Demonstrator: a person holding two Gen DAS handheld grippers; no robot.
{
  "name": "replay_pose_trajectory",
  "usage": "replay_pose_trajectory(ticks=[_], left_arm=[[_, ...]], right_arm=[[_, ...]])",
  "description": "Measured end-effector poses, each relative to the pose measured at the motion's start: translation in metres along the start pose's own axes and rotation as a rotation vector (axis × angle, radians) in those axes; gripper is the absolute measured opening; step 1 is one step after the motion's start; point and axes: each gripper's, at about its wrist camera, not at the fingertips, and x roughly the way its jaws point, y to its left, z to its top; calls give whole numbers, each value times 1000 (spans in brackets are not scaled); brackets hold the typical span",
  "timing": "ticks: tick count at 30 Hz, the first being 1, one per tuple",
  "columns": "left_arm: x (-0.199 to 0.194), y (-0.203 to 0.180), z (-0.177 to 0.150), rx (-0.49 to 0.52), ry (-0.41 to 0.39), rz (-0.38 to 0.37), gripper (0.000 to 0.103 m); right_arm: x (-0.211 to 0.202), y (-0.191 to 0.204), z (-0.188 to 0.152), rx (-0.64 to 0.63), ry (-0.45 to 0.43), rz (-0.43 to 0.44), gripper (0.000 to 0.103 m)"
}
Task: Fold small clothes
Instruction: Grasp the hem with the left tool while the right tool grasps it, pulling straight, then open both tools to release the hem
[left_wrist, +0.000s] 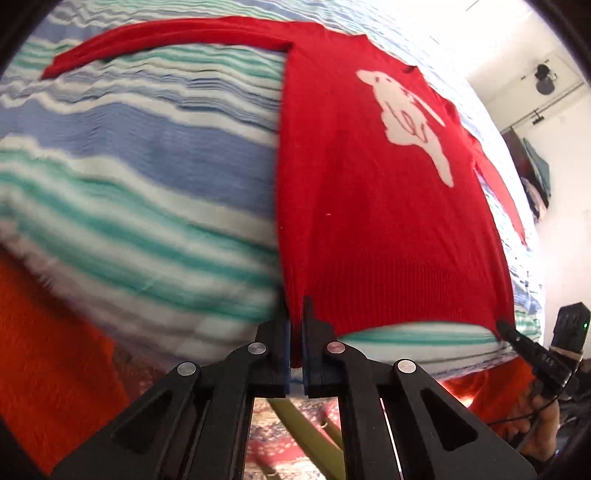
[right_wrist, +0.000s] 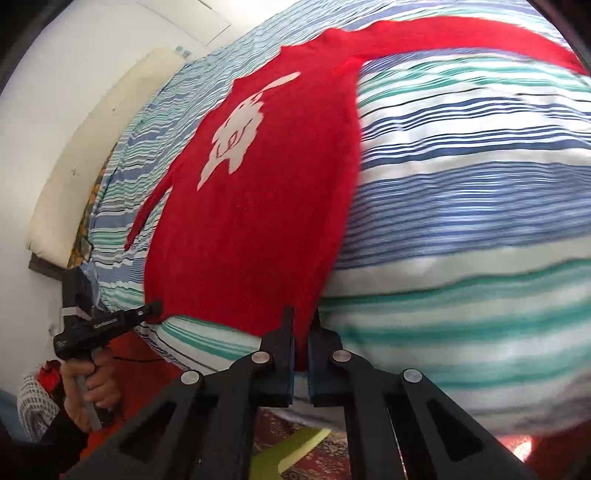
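A small red sweater with a white animal print lies flat on a striped bed, sleeves spread out to both sides. My left gripper is shut on the sweater's bottom left hem corner. My right gripper is shut on the bottom right hem corner of the sweater. The right gripper also shows in the left wrist view, pinching the hem. The left gripper shows in the right wrist view, held by a hand. Both corners sit at the bed's near edge.
The bed cover has blue, green and white stripes. A white wall and pale headboard lie left of the bed. A patterned red rug covers the floor below. Orange cloth hangs below the bed edge.
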Motion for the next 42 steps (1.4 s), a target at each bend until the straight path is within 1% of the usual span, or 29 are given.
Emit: replay_pose_trajectory(ticks=[2, 3, 5, 7, 13, 16, 20, 22, 23, 24, 25, 27, 28, 29, 30, 31, 32, 33, 35, 37, 42], left_arm=[[13, 2, 4, -16, 31, 15, 2], [19, 0, 7, -9, 41, 30, 2], [26, -7, 12, 16, 43, 54, 2], [26, -10, 12, 31, 41, 66, 2], [32, -6, 19, -1, 57, 45, 4], [29, -5, 15, 12, 50, 48, 6], [25, -4, 11, 24, 37, 48, 7], [22, -7, 9, 38, 30, 48, 10], [20, -9, 8, 50, 25, 52, 14], [18, -12, 7, 60, 18, 56, 22], [13, -15, 5, 70, 10, 63, 28], [0, -19, -1, 83, -28, 100, 55], [-11, -20, -4, 85, -71, 121, 60], [-19, -20, -6, 86, -106, 131, 67], [-26, -20, -7, 85, -143, 141, 71], [-35, -20, -7, 78, -190, 152, 72], [-39, -18, -7, 72, -214, 158, 74], [-41, -16, -5, 60, -236, 165, 75], [-41, -11, 0, 38, -253, 183, 75], [-38, -9, 4, 26, -251, 200, 75], [-35, -16, 7, 44, -264, 217, 75]], right_arm=[[1, -7, -5, 20, 15, -17, 4], [7, -11, -5, 42, 32, -13, 4], [18, -16, -1, 63, 53, -18, 4], [22, -14, 4, 53, 56, -27, 4], [26, -17, 3, 47, 54, -15, 4], [25, -15, 3, 33, 51, -22, 4], [22, -17, 2, 44, 41, -14, 4], [19, -17, 1, 43, 38, -8, 5], [18, -16, 1, 44, 35, 0, 8], [16, -17, 0, 44, 34, 4, 9], [14, -16, 0, 45, 34, 4, 10], [7, -17, -1, 48, 31, 2, 20], [1, -18, -2, 56, 19, -11, 23], [-7, -19, -4, 65, 0, -27, 30], [-16, -22, -6, 78, -30, -49, 41], [-26, -25, -7, 93, -67, -78, 46], [-37, -28, -9, 108, -110, -121, 54], [-47, -31, -9, 123, -155, -169, 59], [-59, -37, -8, 146, -212, -211, 61], [-64, -42, -7, 167, -246, -235, 61], [-60, -49, -6, 182, -237, -266, 61]])
